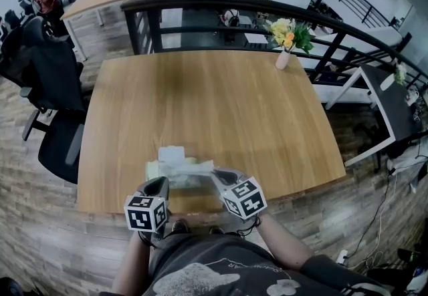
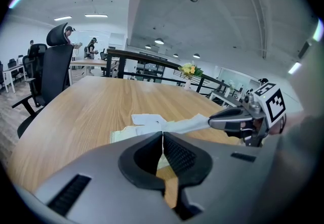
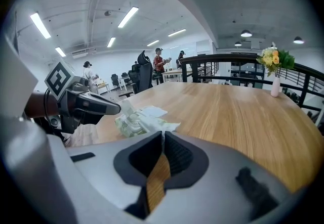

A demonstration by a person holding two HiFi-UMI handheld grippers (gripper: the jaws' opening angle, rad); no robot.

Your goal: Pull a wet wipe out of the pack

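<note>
A pale green wet wipe pack (image 1: 175, 174) lies near the front edge of the wooden table (image 1: 214, 101), its white lid flap (image 1: 171, 153) folded open. My left gripper (image 1: 162, 183) is shut, pinching the pack's near left edge; in the right gripper view its tip (image 3: 117, 108) meets the lifted edge of the pack (image 3: 132, 124). My right gripper (image 1: 215, 173) is shut on a white wipe (image 1: 197, 169) that stretches from the pack's opening to its jaws. The left gripper view shows that wipe (image 2: 187, 124) drawn taut toward the right gripper (image 2: 211, 122).
A vase of yellow flowers (image 1: 286, 44) stands at the table's far right corner. Black office chairs (image 1: 53, 127) sit to the left of the table. A black railing (image 1: 234, 7) runs behind it. People work at a desk far back left.
</note>
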